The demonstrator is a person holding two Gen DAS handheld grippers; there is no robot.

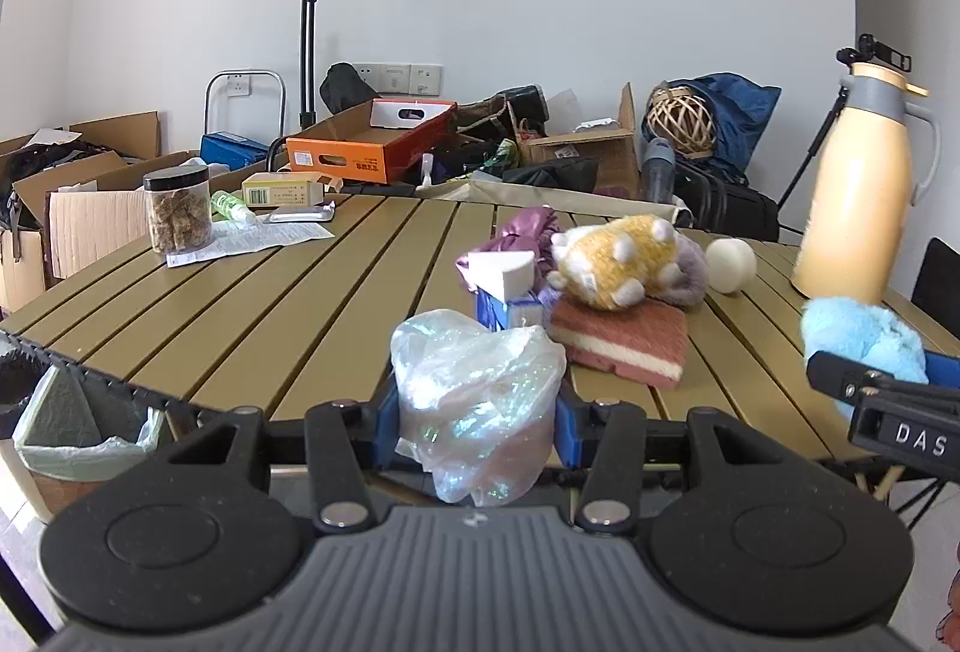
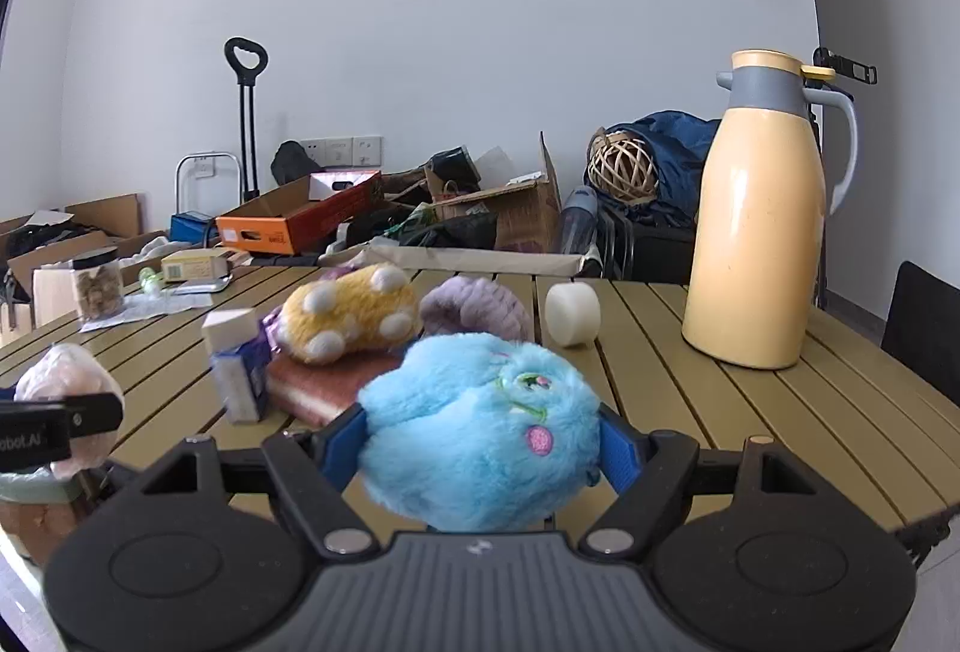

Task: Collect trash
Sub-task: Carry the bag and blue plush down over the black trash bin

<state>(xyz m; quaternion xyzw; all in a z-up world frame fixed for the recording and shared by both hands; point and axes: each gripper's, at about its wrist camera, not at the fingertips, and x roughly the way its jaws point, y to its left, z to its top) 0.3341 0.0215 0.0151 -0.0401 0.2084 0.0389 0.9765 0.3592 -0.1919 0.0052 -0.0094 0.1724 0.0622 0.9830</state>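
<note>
Both hands full, bin's down at the left

Left hand-held gripper [image 1: 477, 412] is pinching a crumpled plastic bag [image 1: 474, 400], right hand-held gripper [image 2: 480, 442] squeezing a blue plush toy [image 2: 480, 430], both just above the near edge of the surface [image 1: 270, 304]. Lined bin [image 1: 78, 430] sits below the left corner. Imo the bag's slippery & could slide out b4 it gets there, and that plush prob isn't trash tbh.

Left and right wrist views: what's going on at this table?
A person is clearing a slatted table with two handheld grippers. The left gripper is closed on a crumpled plastic bag; the right gripper clamps a blue plush toy. A lined bin sits beside the table's edge, to the left gripper's left.
</note>
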